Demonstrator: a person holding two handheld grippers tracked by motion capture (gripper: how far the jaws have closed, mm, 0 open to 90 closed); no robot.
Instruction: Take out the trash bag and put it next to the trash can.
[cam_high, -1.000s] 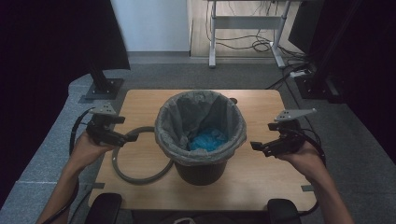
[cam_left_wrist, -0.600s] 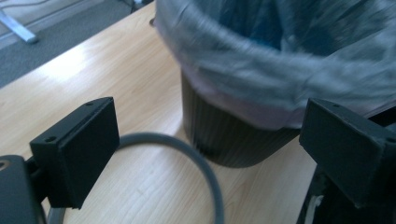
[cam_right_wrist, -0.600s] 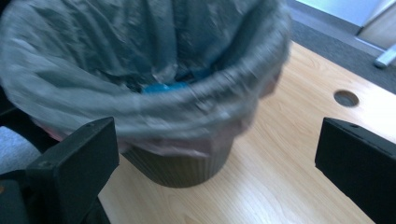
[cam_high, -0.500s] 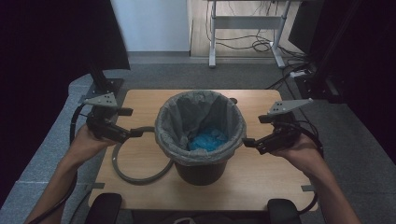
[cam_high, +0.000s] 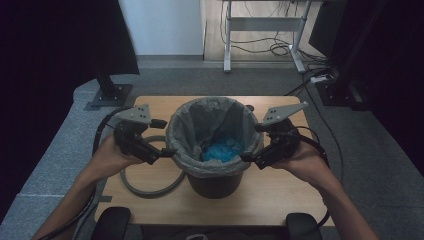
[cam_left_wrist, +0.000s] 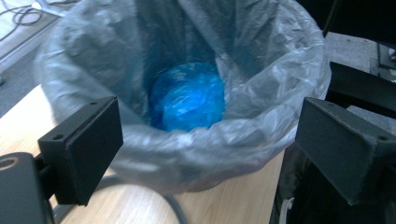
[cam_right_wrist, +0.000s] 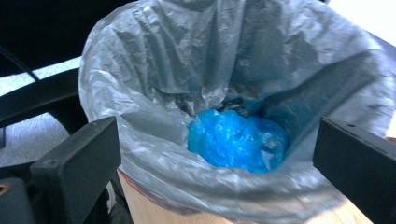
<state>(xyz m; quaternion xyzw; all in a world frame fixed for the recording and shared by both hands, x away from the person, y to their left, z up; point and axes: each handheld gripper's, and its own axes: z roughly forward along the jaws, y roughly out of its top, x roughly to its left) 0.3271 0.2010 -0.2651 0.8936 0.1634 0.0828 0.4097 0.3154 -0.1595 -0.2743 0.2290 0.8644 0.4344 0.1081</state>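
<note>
Left to right across the wooden worktop (cam_high: 280, 197): the left claw (cam_high: 167, 151), jaws apart and empty, sits at the left rim of the bin liner (cam_high: 186, 125), a thin grey plastic bag folded over a dark bin (cam_high: 215, 184) at the worktop's centre. A crumpled blue bag (cam_high: 222, 149) lies at the bottom of the liner. The right claw (cam_high: 246, 157), jaws likewise apart and gripping nothing, sits at the liner's right rim; both gripper views look across the rolled rim between spread jaws. The work in hand appears to be seizing the liner's rim on both sides to lift it out. Risks from here: the thin film may slip or tear if only a single fold is pinched; an uneven pull may tip the light bin; a jaw may catch the hard bin edge along with the film. A grey ring (cam_high: 150, 186) lies on the worktop near left, partly under the bin's side, and may snag the left claw's trailing cable.
</note>
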